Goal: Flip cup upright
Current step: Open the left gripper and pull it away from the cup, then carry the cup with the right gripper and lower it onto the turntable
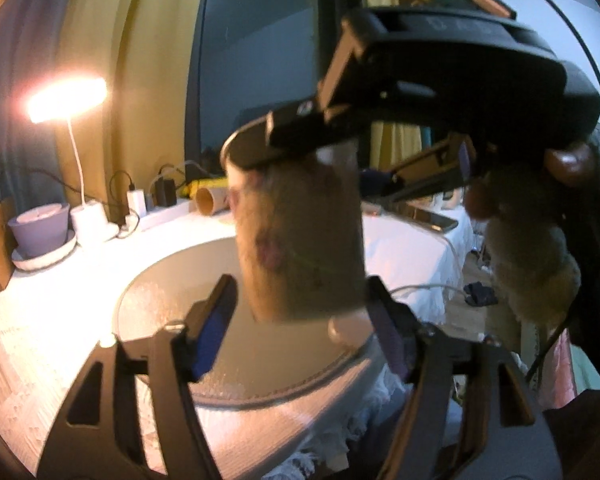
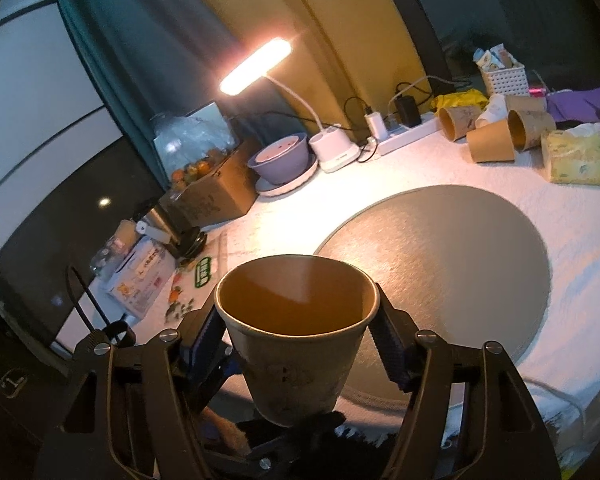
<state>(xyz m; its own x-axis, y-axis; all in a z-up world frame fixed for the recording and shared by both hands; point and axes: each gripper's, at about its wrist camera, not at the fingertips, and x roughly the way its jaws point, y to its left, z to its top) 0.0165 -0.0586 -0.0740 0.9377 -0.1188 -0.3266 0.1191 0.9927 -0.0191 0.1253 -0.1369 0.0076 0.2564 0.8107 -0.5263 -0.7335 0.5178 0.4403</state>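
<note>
Your right gripper [image 2: 298,344] is clamped on the paper cup [image 2: 296,336], its two fingers pressing the wall from either side just below the rim, with the open mouth facing up and away from the camera. Your left gripper [image 1: 300,324] stands with its fingers apart, flanking the cup's [image 1: 300,240] lower end without clearly touching it; the right gripper's black body [image 1: 440,80] crosses the top of that view.

From the left wrist the cup is blurred, so its printed pattern is hard to read and you cannot tell which end points down. The cup's rim there is hidden behind the right gripper's finger, and your hand [image 1: 528,240] at the right edge is a smear. From the right wrist the cup's base is cut off by dark gripper parts.

Below the cup lies a round grey mat [image 2: 460,248] on a white cloth-covered table [image 2: 580,320]. At the back stand a lit desk lamp [image 2: 256,66], a lilac bowl [image 2: 280,156] on a plate, a white power strip [image 2: 408,132], several paper cups on their sides [image 2: 492,144], a tissue pack [image 2: 576,156] and a cardboard box [image 2: 216,192]. Yellow and teal curtains hang behind.
</note>
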